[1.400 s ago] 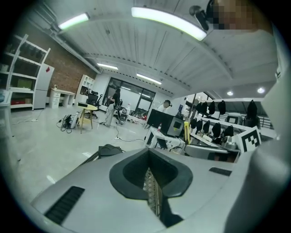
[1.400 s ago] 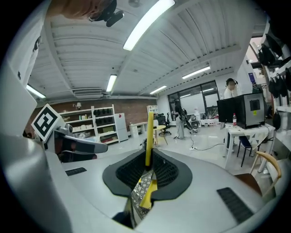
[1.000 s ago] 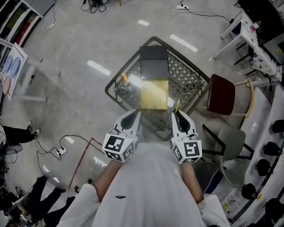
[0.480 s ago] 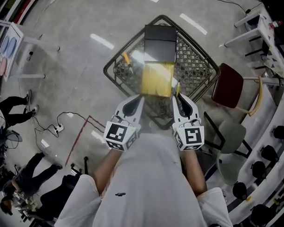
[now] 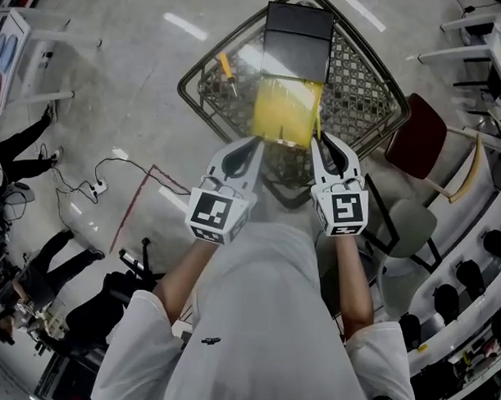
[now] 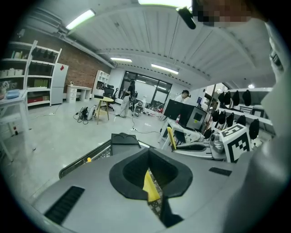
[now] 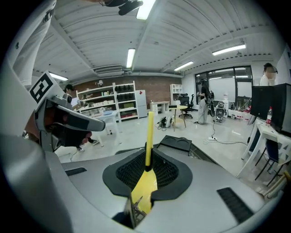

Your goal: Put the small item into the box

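At the centre of the frame, the left gripper (image 5: 255,147) and right gripper (image 5: 322,145) are each clamped on a near edge of a yellow item (image 5: 287,112), held over a wire basket (image 5: 198,70). A black box (image 5: 298,37) sits just beyond, at upper centre. Carrying the item forward level, with both grips even, would likely serve best.

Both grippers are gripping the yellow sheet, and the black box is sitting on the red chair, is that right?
Not quite. The black box sits on the wire table instead; the head view shows it. The left gripper and right gripper do both grip the yellow sheet.
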Tool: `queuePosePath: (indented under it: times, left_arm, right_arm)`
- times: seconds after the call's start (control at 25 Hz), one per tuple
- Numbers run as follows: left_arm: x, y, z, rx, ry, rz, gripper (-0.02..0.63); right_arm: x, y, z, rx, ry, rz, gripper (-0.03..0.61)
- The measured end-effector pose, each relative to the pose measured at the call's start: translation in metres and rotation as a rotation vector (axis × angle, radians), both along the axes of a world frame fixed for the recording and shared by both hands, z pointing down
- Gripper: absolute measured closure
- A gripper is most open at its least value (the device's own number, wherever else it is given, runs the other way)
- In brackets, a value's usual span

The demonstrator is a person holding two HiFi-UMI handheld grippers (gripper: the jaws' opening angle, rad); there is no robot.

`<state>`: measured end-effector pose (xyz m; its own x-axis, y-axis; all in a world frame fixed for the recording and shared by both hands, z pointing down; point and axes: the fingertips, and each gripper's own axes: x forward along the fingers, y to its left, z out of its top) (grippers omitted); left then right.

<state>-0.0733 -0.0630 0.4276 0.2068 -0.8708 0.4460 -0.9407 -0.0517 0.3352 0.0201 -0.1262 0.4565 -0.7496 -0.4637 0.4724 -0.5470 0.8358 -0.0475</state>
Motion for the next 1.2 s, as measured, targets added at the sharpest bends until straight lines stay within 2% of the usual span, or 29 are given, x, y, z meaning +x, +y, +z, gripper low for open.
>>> queuePosePath:
  times: [0.44,0.64,0.96,1.2]
  left_arm:
    - [-0.012,-0.02,0.071,-0.06,0.009,-0.041,0.612]
    - [-0.012,-0.033,0.091,-0.054,0.037,-0.063,0.612]
    - [-0.007,-0.036,0.13,-0.078,0.047,-0.099,0.612]
    - [-0.015,-0.03,0.144,-0.087,0.043,-0.136,0.612]
  right_arm:
    - [-0.029,-0.024,0.082,-0.055,0.071,-0.101,0.54]
    - [-0.04,-0.029,0.121,-0.066,0.113,-0.147,0.54]
    - [-0.054,-0.028,0.18,-0.1,0.205,-0.266,0.54]
    - [-0.067,-0.026,0.209,-0.086,0.274,-0.367,0.54]
